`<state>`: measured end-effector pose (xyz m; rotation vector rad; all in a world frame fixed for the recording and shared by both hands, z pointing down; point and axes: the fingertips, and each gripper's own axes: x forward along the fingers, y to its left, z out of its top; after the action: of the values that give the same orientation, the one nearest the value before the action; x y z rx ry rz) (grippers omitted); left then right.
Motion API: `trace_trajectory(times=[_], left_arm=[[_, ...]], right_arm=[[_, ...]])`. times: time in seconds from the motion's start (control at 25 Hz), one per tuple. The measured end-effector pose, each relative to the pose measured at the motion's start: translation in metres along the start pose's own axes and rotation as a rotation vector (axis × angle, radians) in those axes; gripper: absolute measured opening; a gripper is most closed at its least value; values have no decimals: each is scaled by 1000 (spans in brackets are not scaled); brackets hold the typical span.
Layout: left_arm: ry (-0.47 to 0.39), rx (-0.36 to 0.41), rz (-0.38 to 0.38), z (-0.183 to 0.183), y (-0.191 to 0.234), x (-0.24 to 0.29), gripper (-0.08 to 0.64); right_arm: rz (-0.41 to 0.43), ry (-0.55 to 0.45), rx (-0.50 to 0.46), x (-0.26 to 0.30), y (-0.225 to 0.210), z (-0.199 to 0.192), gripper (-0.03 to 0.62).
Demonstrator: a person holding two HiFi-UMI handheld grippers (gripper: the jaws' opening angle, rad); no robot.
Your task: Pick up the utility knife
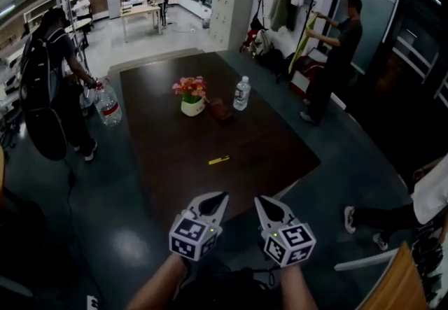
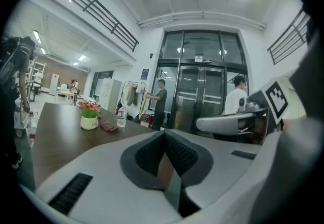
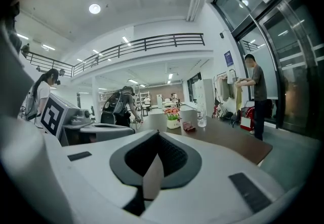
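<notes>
Approach stage, I reckon: left hand-held gripper [image 1: 220, 199] and right hand-held gripper [image 1: 260, 202], both pressed together and empty, must reach the utility knife [image 1: 218, 159] on the near side of the flower pot [image 1: 192, 106], then spread.

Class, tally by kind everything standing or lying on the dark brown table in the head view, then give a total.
Yellow utility knife: 1
Clear plastic water bottle: 1
White pot of pink and orange flowers: 1
Small brown pouch: 1
Total: 4
</notes>
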<state>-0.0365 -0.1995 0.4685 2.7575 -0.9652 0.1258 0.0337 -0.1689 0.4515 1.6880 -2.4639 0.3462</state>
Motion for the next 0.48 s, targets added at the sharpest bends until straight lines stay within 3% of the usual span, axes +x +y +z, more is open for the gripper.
trace_trajectory(times=[0.48], left_arm=[[37,42,171,9,40,69,8]], right_arm=[[177,-5,-24,69,-68,18,9]])
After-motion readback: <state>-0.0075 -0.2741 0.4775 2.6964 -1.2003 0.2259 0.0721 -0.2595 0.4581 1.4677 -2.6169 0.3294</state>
